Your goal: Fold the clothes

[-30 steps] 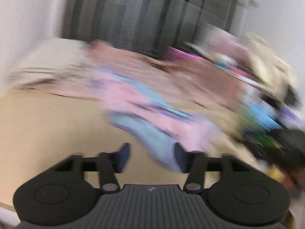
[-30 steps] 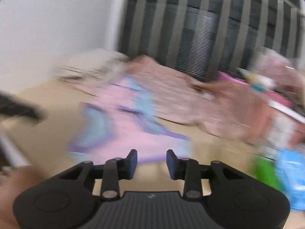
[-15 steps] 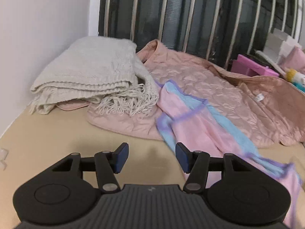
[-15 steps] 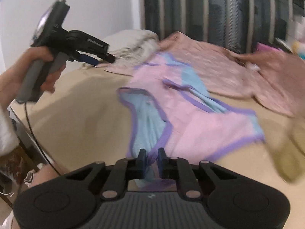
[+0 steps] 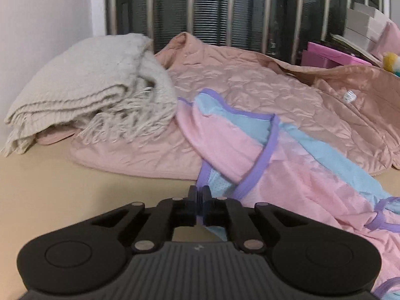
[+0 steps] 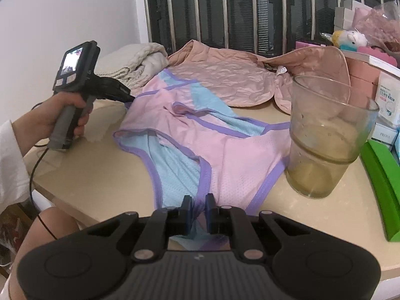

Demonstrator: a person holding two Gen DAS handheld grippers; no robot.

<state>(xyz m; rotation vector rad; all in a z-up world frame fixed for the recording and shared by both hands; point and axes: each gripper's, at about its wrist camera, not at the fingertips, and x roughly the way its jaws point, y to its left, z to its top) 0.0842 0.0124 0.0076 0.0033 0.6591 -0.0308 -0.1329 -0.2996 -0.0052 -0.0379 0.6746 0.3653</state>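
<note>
Left wrist view: the left tool (image 5: pixel 199 201) is pinching the purple-trimmed edge of the pink and blue garment (image 5: pixel 287 165), its jaws having just been closing and now standing together on the cloth. The garment is spreading ahead and to the right of the tool over the tabletop (image 5: pixel 62 187). Beyond it the quilted pink jacket (image 5: pixel 250 87) is lying flat, with a folded cream blanket (image 5: pixel 87 87) ahead to the left.

Right wrist view: the right tool (image 6: pixel 198 206) is gripping the garment's near hem, jaws nearly together with purple trim between them. Only here is the person's hand (image 6: pixel 60 115) showing, holding the left tool far left; its tip seems to be touching the garment's far corner. A glass jar (image 6: pixel 325 137) is standing ahead to the right.
</note>
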